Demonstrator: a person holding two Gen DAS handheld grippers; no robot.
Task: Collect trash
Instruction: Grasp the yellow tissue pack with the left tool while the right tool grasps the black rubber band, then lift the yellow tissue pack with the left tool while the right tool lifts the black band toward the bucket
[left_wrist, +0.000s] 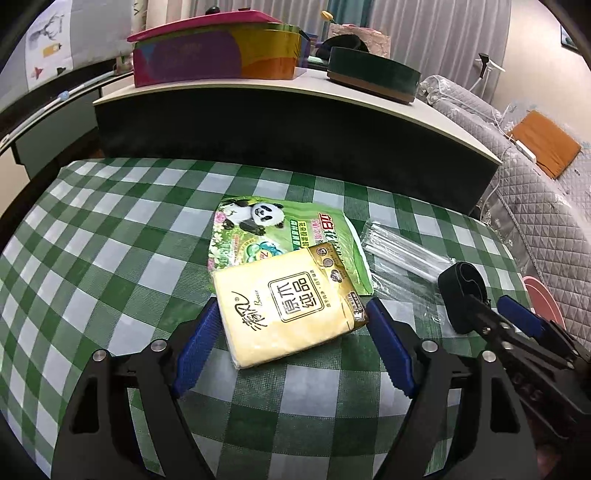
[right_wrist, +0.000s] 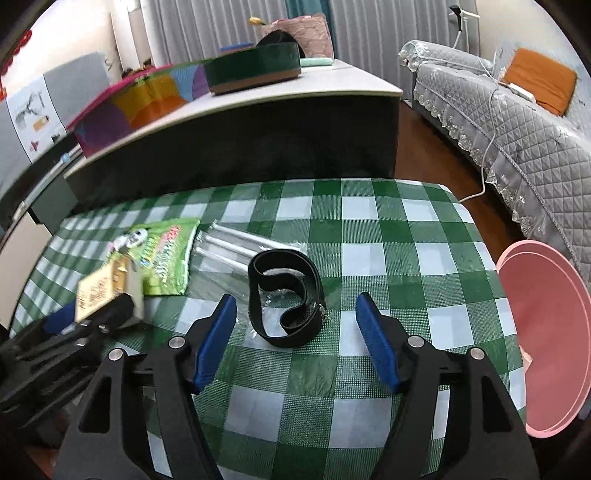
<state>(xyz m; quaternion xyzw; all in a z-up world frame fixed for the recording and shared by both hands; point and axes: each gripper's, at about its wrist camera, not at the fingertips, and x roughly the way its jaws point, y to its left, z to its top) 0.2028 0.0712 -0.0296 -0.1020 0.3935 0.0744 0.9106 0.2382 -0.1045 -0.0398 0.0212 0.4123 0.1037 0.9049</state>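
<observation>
A yellow tissue pack (left_wrist: 288, 304) lies on the green checked tablecloth (left_wrist: 110, 258), overlapping a green panda wrapper (left_wrist: 280, 229). My left gripper (left_wrist: 291, 314) is open, its blue fingers either side of the pack's near end. A clear packet of white straws (left_wrist: 402, 253) lies to the right. A black band loop (right_wrist: 286, 299) lies on clear plastic. My right gripper (right_wrist: 295, 310) is open around the loop, just above it. The panda wrapper (right_wrist: 166, 243) and straws (right_wrist: 236, 243) also show in the right wrist view.
A pink bin (right_wrist: 543, 332) stands off the table's right edge. Behind the table is a dark counter (left_wrist: 295, 125) with a colourful box (left_wrist: 218, 55) and a green box (left_wrist: 373, 74). A grey quilted sofa (right_wrist: 517, 122) is at the right.
</observation>
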